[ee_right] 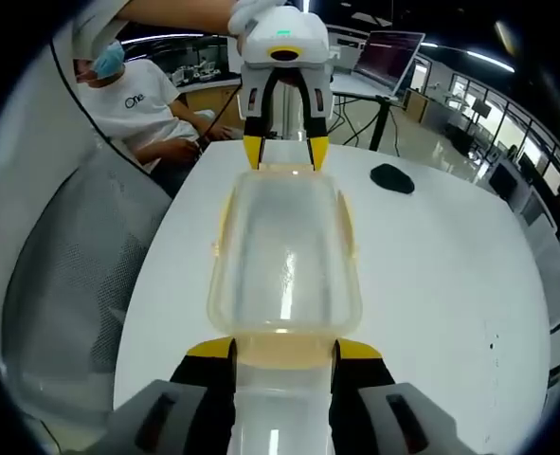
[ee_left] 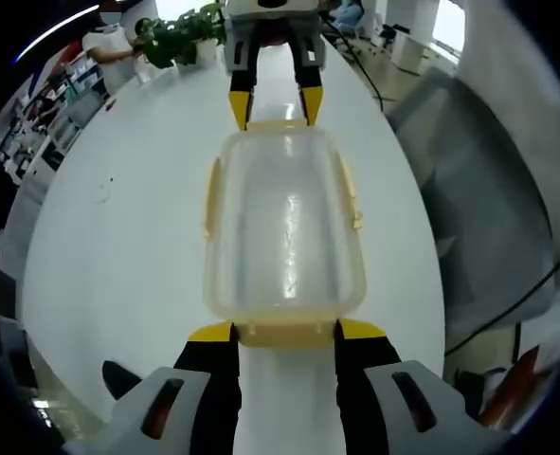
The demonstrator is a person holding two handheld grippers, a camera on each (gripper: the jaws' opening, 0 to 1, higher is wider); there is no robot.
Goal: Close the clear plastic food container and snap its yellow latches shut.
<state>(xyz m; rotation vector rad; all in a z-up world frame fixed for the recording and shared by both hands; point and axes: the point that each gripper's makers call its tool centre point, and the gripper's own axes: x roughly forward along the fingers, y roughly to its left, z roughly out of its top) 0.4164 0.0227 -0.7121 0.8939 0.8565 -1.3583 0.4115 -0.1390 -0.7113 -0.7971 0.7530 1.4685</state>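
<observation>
The left tongs (ee_left: 284, 331) were seen spread, their yellow tips set against the near end of the clear plastic food container (ee_left: 284, 227), one tip at either side of the yellow end latch (ee_left: 284, 333). The right tongs (ee_right: 284, 350) were likewise spread at the opposite end, bracketing the latch there (ee_right: 284, 353); each pair was also seen at the far end of the other's view. The container was thus held between the two tongs, resting on the white counter (ee_left: 128, 246), with its lid apparently seated. Side latches (ee_left: 209, 194) were noted along the long edges, seemingly not pressed down, though this could not be told for certain. The container was judged light, thin-walled and somewhat flexible, with a smooth surface likely to slide on the counter. Hold was best taken at the latches themselves, with the box steadied from the opposite end. Beyond the right tongs, a dark object (ee_right: 391, 177) lay on the counter.
</observation>
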